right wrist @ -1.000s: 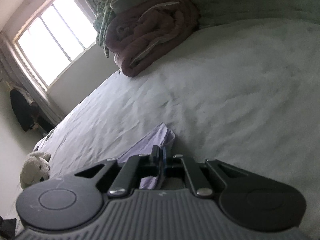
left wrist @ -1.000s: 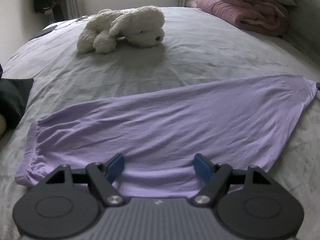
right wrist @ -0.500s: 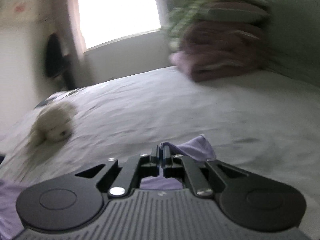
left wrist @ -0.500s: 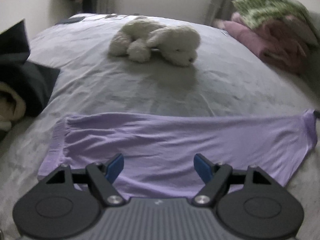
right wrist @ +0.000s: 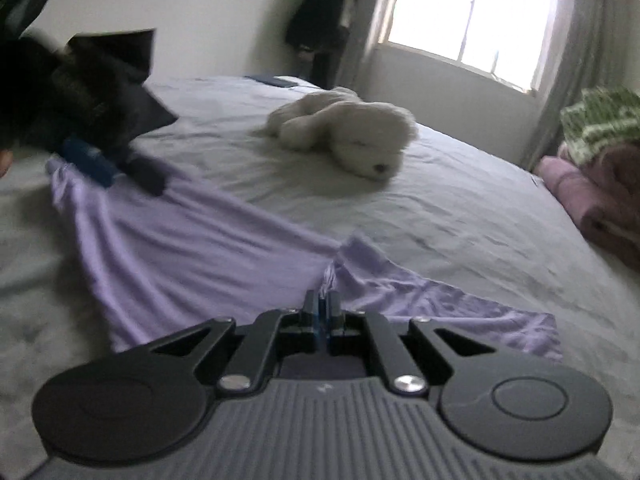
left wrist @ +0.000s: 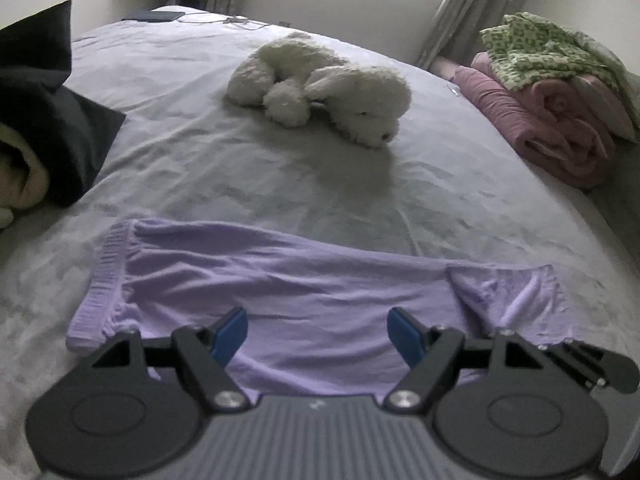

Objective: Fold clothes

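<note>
A lilac garment (left wrist: pixel 280 288) with a ribbed elastic waistband (left wrist: pixel 106 276) lies flat across the grey bed (left wrist: pixel 200 168). Its right end (left wrist: pixel 508 292) is turned back over the rest. My left gripper (left wrist: pixel 318 326) hovers open over the garment's near edge, nothing between its blue pads. My right gripper (right wrist: pixel 322 300) is shut on the garment's (right wrist: pixel 180 248) folded-over end and holds it just above the lower layer. The right gripper's tip shows at the lower right of the left wrist view (left wrist: pixel 592 364). The left gripper appears blurred near the waistband in the right wrist view (right wrist: pixel 108 168).
A white plush dog (left wrist: pixel 320 84) lies mid-bed beyond the garment. Rolled pink blankets (left wrist: pixel 552 120) with a green patterned cloth (left wrist: pixel 536 52) are stacked at the right. A dark pillow (left wrist: pixel 44 112) sits at the left edge. A window (right wrist: pixel 472 20) is behind the bed.
My right gripper has carried the garment's right end leftward, folding it back over the rest. The left gripper stayed open and shifted toward the waistband side.
</note>
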`<state>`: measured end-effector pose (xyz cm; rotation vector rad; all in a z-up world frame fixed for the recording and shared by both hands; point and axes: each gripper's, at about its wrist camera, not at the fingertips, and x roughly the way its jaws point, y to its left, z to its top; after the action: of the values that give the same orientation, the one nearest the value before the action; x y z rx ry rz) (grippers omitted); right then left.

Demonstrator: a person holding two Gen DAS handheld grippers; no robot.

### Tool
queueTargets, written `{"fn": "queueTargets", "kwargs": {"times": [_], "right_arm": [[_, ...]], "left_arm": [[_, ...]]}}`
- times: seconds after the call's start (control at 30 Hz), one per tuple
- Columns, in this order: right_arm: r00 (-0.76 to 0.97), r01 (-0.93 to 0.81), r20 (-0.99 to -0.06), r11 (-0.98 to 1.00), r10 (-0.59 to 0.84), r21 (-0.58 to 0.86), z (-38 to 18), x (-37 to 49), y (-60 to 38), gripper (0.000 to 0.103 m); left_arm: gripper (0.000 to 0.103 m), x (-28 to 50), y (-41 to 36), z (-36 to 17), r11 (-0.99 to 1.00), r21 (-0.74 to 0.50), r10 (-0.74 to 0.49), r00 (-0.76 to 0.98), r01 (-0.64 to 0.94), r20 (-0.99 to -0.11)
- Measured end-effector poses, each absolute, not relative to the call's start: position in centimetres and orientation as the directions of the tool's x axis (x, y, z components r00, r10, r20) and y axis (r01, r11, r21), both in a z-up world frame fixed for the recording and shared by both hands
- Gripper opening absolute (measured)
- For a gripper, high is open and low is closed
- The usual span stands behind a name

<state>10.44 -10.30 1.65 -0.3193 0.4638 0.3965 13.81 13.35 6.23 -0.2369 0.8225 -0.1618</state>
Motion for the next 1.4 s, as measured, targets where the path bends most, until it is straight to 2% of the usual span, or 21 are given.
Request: {"fn": "queueTargets", "kwargs": {"times": [0.13, 0.3, 0.4, 0.47, 0.53, 0.6, 0.73, 0.83, 0.93, 1.1, 1.2, 1.27, 1.4], "right_arm": [[0.825, -0.441, -0.466, 0.879, 0.318, -0.182, 2.8, 10.3, -9.6, 0.000], [0.846, -0.414, -0.462, 0.874, 0.265, -0.256, 2.1, 9.6, -9.4, 0.001], [0.812, -0.451, -0.509, 0.861, 0.287, -0.236, 1.4, 9.4, -11.0, 0.014], [0.805, -0.461, -0.524, 0.850, 0.279, -0.256, 1.1, 9.1, -11.9, 0.018], [0.802, -0.479, -0.523, 0.834, 0.290, -0.273, 1.1, 9.3, -12.1, 0.041], [0.796, -0.505, -0.522, 0.812, 0.307, -0.293, 1.2, 9.4, -11.9, 0.048], [0.775, -0.559, -0.544, 0.752, 0.323, -0.349, 0.9, 10.2, -10.5, 0.048], [0.758, -0.573, -0.567, 0.744, 0.322, -0.343, 0.7, 11.1, -10.1, 0.032], [0.741, -0.581, -0.584, 0.752, 0.330, -0.312, 0.8, 11.8, -10.2, 0.024], [0.731, -0.575, -0.588, 0.778, 0.347, -0.256, 1.0, 11.9, -11.0, 0.023], [0.721, -0.576, -0.592, 0.786, 0.360, -0.224, 1.1, 12.0, -11.5, 0.017], [0.719, -0.579, -0.592, 0.785, 0.365, -0.219, 1.0, 12.0, -11.6, 0.016], [0.717, -0.574, -0.580, 0.800, 0.387, -0.176, 1.1, 12.2, -11.9, 0.005]], "left_arm": [[0.078, 14.0, 13.6, 5.9, 0.930, -0.364, -0.310, 0.652, 0.055, -0.692], [0.078, 14.1, 13.6, 5.2, 0.884, -0.464, -0.389, 0.625, 0.047, -0.677], [0.078, 14.2, 13.3, 5.2, 0.883, -0.468, -0.394, 0.622, 0.050, -0.677], [0.078, 14.2, 13.2, 5.2, 0.880, -0.473, -0.399, 0.619, 0.051, -0.677], [0.078, 14.2, 13.2, 5.2, 0.878, -0.475, -0.402, 0.616, 0.052, -0.677], [0.078, 14.2, 13.1, 5.1, 0.880, -0.473, -0.402, 0.613, 0.053, -0.680], [0.078, 14.2, 13.0, 5.0, 0.882, -0.468, -0.402, 0.608, 0.056, -0.685], [0.078, 14.2, 13.0, 5.0, 0.883, -0.465, -0.401, 0.607, 0.058, -0.686], [0.078, 14.2, 12.8, 5.0, 0.887, -0.457, -0.396, 0.606, 0.059, -0.690], [0.078, 14.2, 12.6, 4.8, 0.895, -0.443, -0.386, 0.604, 0.061, -0.697], [0.078, 14.1, 12.4, 4.8, 0.899, -0.434, -0.380, 0.603, 0.062, -0.701], [0.078, 14.1, 12.3, 4.7, 0.901, -0.428, -0.376, 0.602, 0.063, -0.704], [0.078, 14.4, 11.9, 4.2, 0.851, -0.524, -0.444, 0.594, 0.044, -0.671]]}}
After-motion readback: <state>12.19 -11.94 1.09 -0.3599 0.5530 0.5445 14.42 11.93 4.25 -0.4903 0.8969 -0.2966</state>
